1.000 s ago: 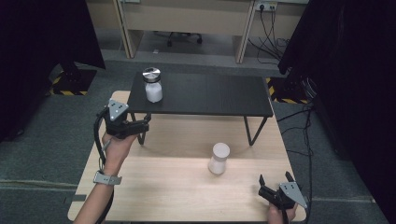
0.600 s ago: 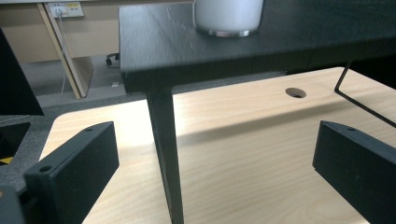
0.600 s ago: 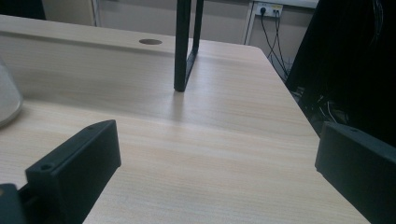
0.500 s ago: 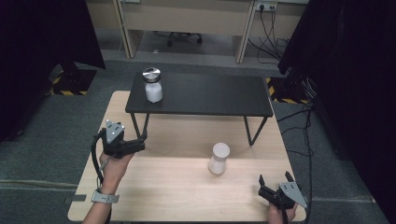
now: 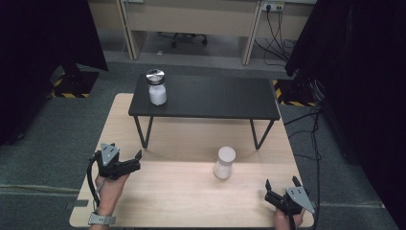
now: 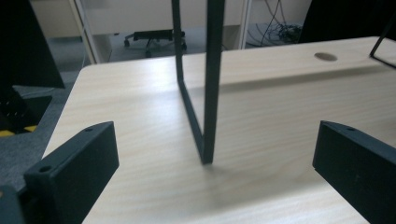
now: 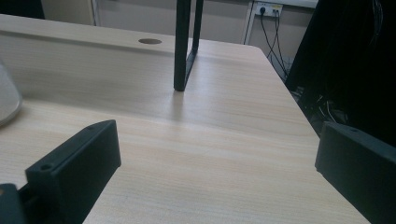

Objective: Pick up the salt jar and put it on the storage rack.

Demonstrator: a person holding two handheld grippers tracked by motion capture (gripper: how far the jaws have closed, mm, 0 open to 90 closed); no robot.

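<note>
Room: grey carpet, dark curtains. Wooden worktop (image 5: 191,201). Black shelf (image 5: 210,98), white jar (image 5: 156,87) at its left end. White bottle (image 5: 224,163) right of worktop centre. Left gripper (image 5: 131,160), withdrawn toward the left edge, jaws wide, empty. Right gripper (image 5: 282,184), near-right corner, wide, empty.

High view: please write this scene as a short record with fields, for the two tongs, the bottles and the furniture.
left tongs: open, held over the left part of the wooden table, holding nothing
right tongs: open, at the near right corner, holding nothing
white bottle: upright on the wooden table, between both tongs, not touched
jar with metal lid: upright on the left end of the black shelf
black shelf: stands on thin legs on the wooden table
</note>
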